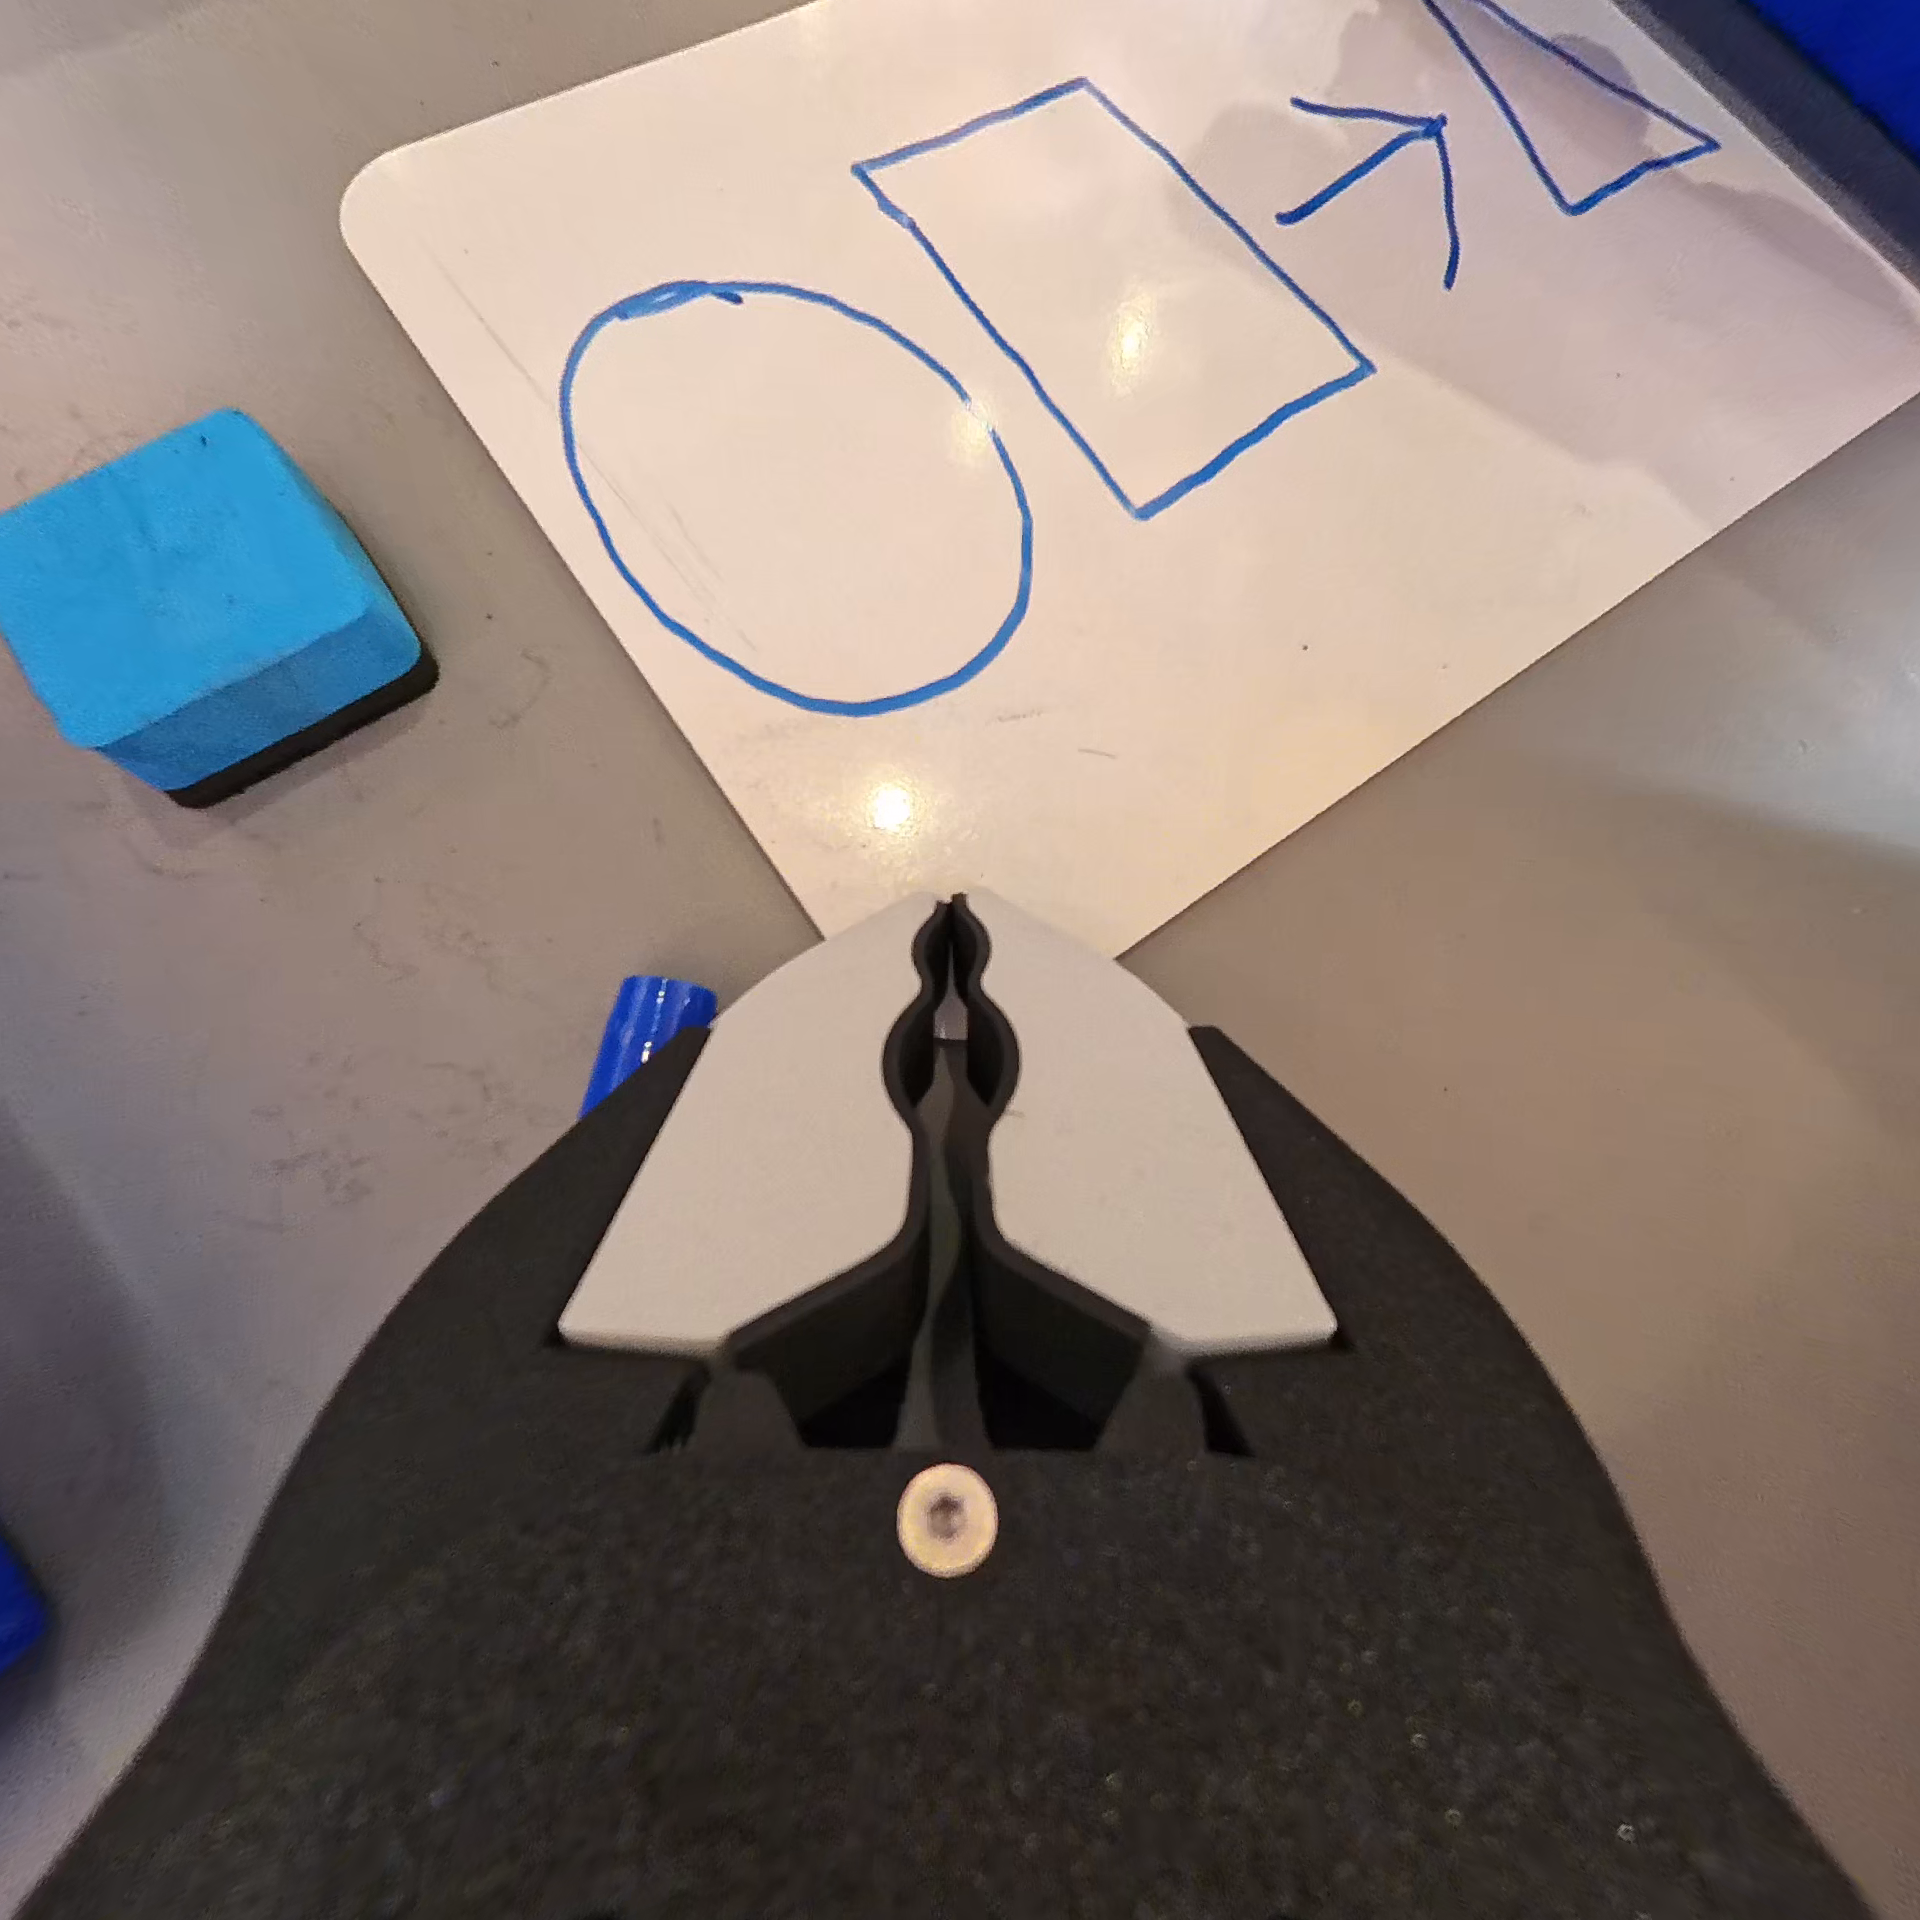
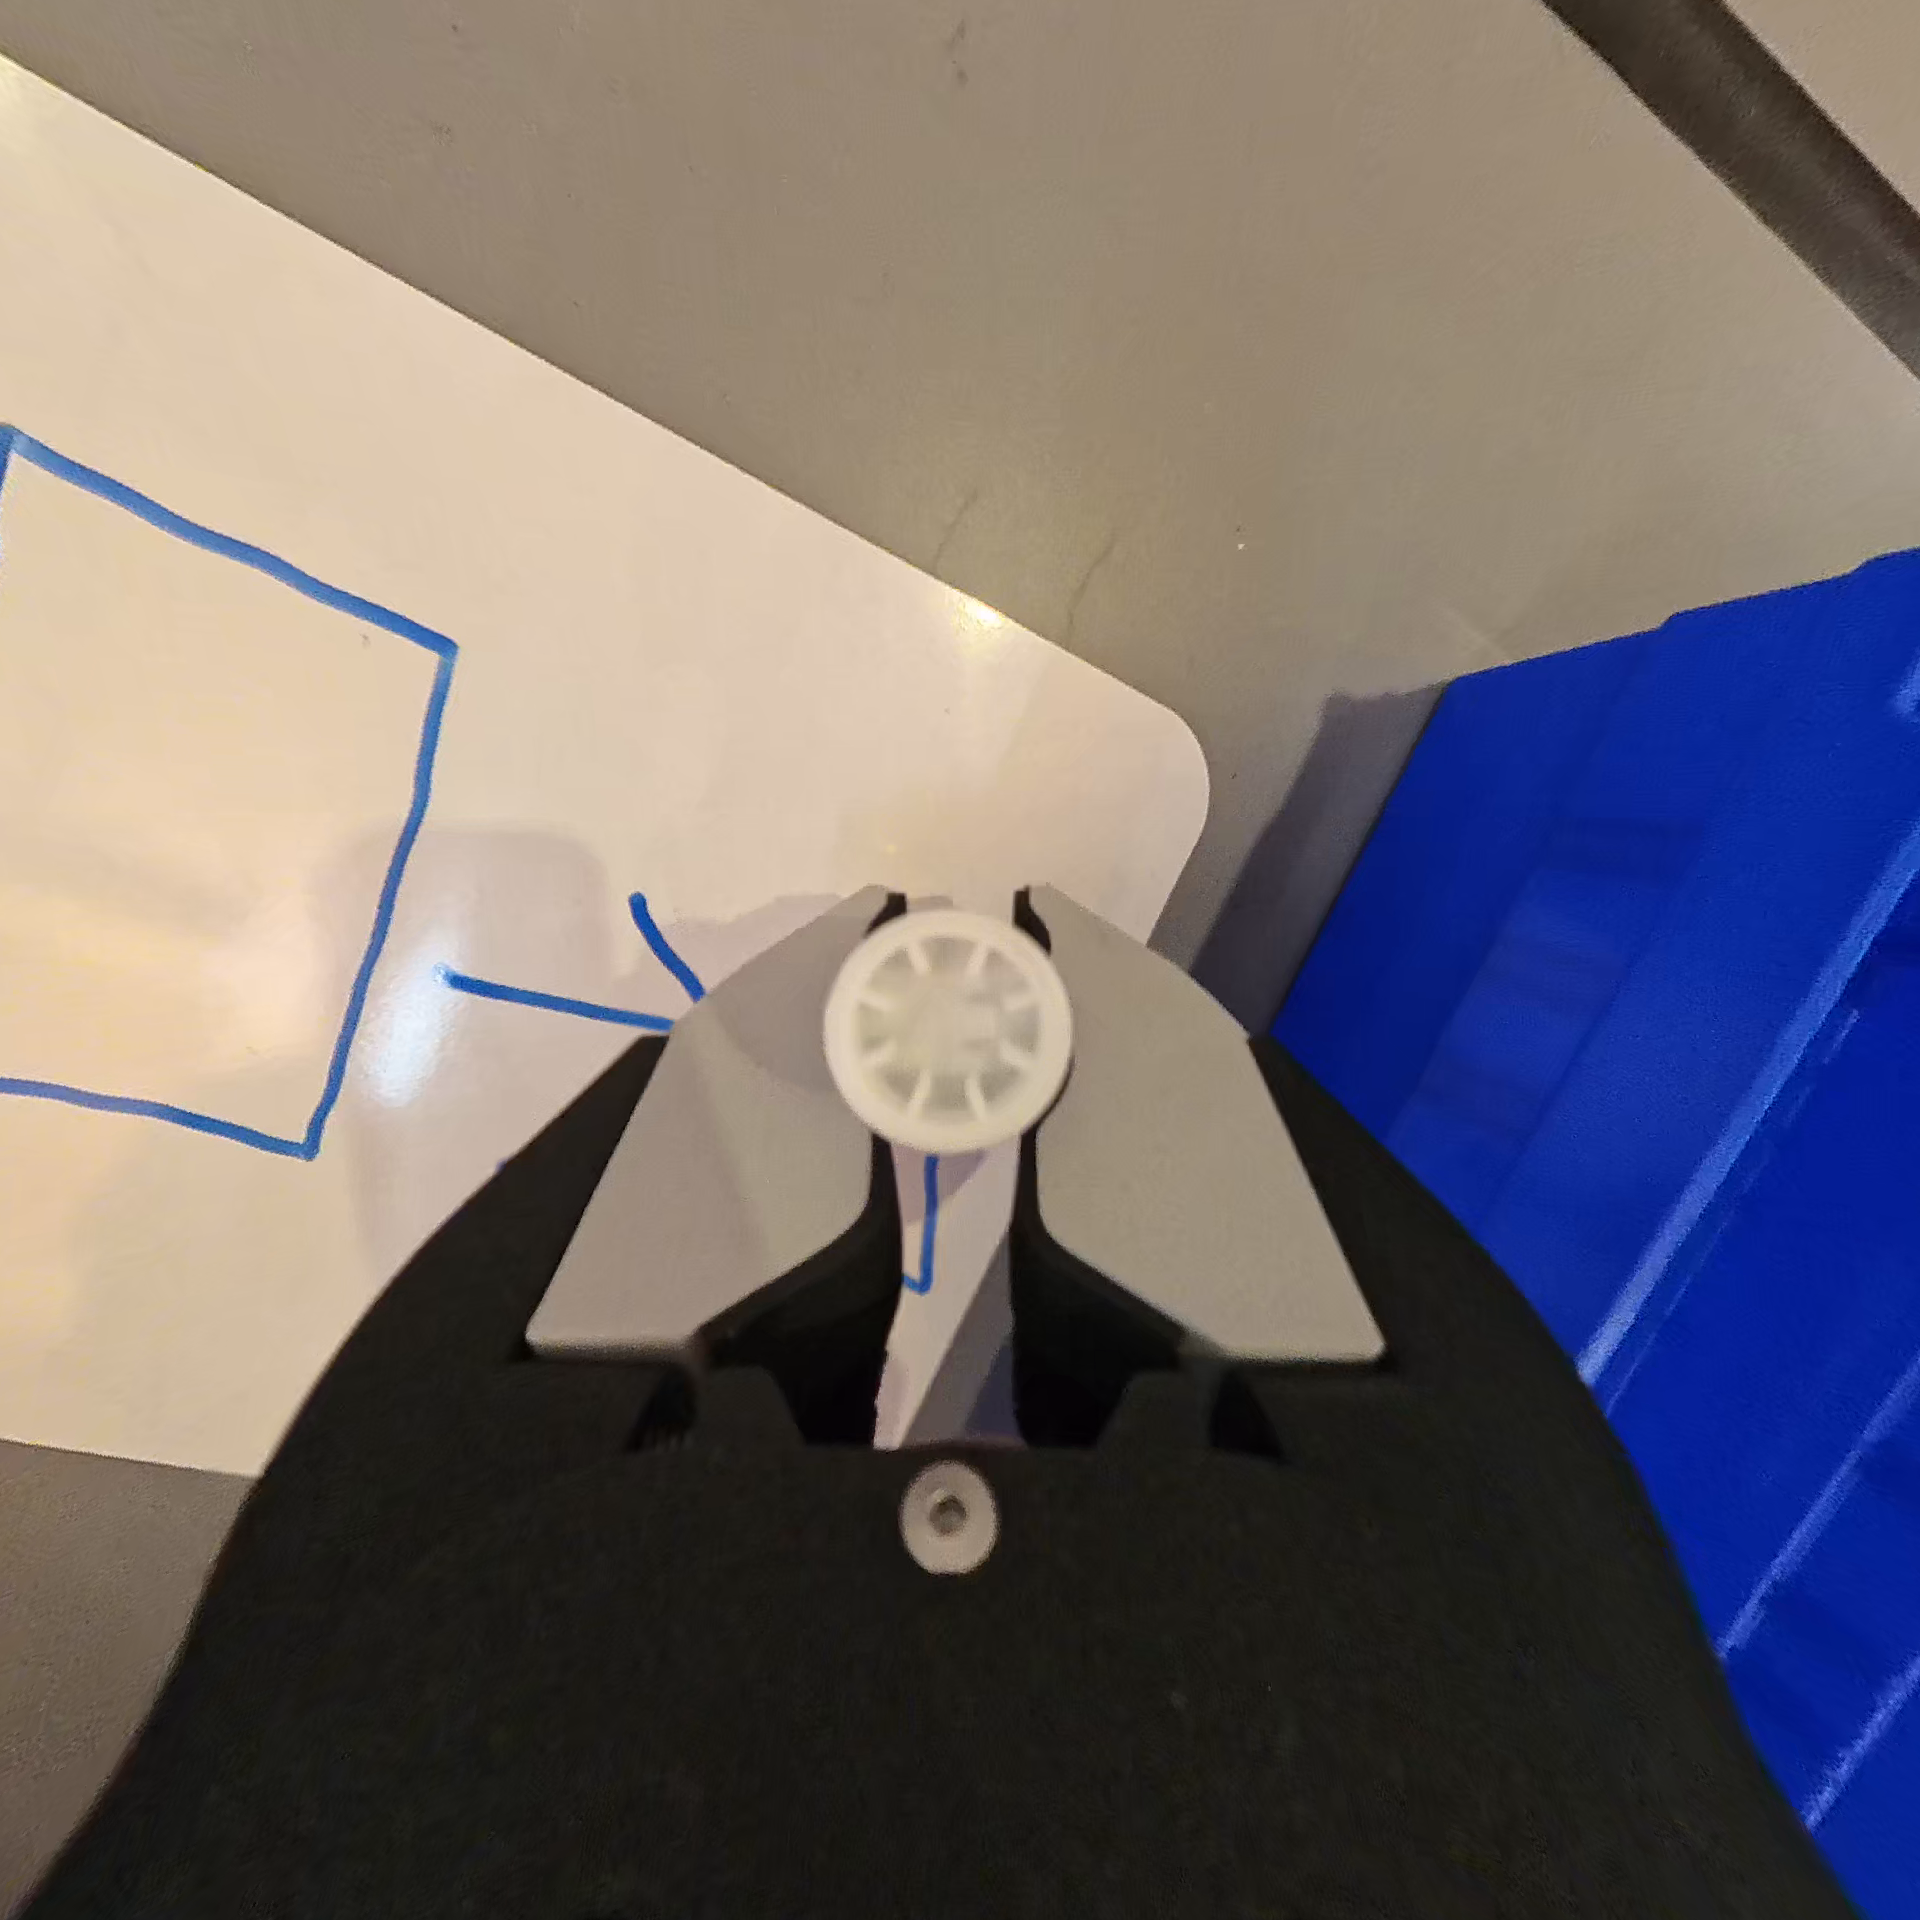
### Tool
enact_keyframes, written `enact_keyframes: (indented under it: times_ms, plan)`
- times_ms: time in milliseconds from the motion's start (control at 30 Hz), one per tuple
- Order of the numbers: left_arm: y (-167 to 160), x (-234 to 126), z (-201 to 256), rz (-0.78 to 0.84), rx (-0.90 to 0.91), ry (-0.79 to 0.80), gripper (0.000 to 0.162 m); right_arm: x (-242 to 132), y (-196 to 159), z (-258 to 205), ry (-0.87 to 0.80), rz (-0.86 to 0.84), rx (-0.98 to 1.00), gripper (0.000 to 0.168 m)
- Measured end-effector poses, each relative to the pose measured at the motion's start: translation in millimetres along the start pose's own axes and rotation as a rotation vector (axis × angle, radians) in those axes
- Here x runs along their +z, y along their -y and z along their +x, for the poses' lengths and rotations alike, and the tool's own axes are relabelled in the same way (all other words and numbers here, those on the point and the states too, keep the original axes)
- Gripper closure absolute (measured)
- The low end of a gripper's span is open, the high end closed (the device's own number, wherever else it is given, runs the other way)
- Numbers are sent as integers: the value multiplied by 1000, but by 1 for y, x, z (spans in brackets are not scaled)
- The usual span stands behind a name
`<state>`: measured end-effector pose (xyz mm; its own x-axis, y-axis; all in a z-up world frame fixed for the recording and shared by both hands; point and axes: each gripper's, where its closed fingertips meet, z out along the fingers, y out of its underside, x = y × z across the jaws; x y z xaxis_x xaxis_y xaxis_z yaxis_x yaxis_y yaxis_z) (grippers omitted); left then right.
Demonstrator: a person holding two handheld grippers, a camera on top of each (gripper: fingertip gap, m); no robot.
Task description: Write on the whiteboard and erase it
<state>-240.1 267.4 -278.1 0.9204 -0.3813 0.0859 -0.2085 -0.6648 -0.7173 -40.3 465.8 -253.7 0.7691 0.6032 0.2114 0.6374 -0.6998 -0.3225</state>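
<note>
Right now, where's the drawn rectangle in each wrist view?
Left wrist view: rectangle sits upper centre on the whiteboard, between the circle and the arrow.
Right wrist view: rectangle at the left edge, partly cut off, left of the right claw holding the marker.
Shared landmark: the arrow, beside the rectangle in both.

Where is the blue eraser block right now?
In the left wrist view the eraser sits on the grey table at the left edge, just off the whiteboard, nearest the drawn circle.
</note>
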Motion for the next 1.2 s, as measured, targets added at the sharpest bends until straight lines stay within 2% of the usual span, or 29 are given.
enact_keyframes:
  times_ms: [100, 200, 333, 400, 467, 600, 767, 900, 1033, 1200]
  plan:
    - [0, 0, 0, 0, 1, 1, 162, -30, 6, 0, -9, 109, -1, 149]
    - [0, 0, 0, 1, 2, 1, 162, -88, 8, -16, 72, 333, 1, 149]
    - [0, 0, 1, 1, 9, -4, 162, -155, -4, -44, 263, 716, 37, 149]
    - [0, 0, 1, 1, 13, 0, 162, -167, -22, -59, 321, 878, 22, 149]
    - [0, 0, 1, 1, 18, 7, 162, -160, -43, -58, 264, 964, 30, 149]
    - [0, 0, 0, 3, 30, 30, 162, -132, -64, -49, 206, 891, 107, 149]
    - [0, 0, -1, 3, 19, 28, 162, -126, -29, -16, 217, 775, 211, 149]
    - [0, 0, 0, 3, 6, 6, 162, -103, -2, -4, 230, 684, 255, 149]
    - [-1, -1, 1, 3, 19, 10, 162, -55, 1, 5, 207, 488, 322, 149]
    - [-1, -1, 1, 3, 14, 5, 162, -26, -2, 7, 150, 353, 338, 149]
